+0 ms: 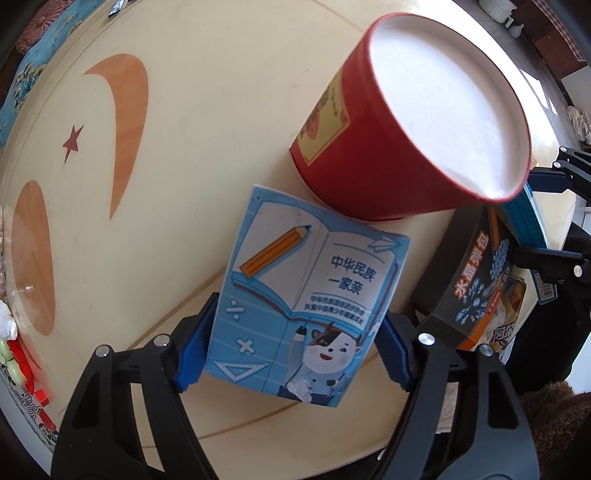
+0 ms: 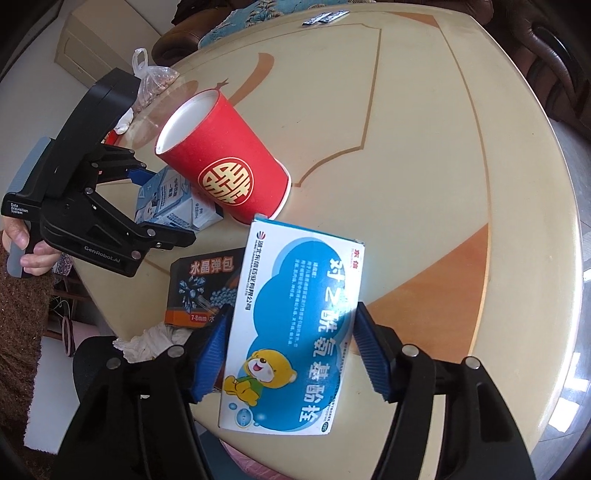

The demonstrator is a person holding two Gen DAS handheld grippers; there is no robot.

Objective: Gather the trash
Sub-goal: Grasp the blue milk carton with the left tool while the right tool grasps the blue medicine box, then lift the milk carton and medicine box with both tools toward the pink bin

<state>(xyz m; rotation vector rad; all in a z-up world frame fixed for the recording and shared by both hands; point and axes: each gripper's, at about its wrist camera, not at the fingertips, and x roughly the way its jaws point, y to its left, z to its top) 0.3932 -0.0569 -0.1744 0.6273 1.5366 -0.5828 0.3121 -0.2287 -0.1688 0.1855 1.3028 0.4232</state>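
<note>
Left tool point(image 1: 291, 354) grips milk carton point(image 1: 306, 299); right tool point(image 2: 290, 354) grips medicine box point(image 2: 295, 325); one red cup point(image 2: 225, 158).

A cream round table point(image 2: 461, 155) with orange inlay is filling the scene, a knotted plastic bag point(image 2: 153, 79) is sitting at its far left edge, small dark packets point(image 2: 325, 17) are lying at its far edge, and a blue patterned cloth point(image 1: 26, 70) is draping beyond it.

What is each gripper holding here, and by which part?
The left gripper clamps the blue milk carton across its side faces, near one end. The right gripper clamps the blue-and-white medicine box across its long edges, about mid-length.
</note>
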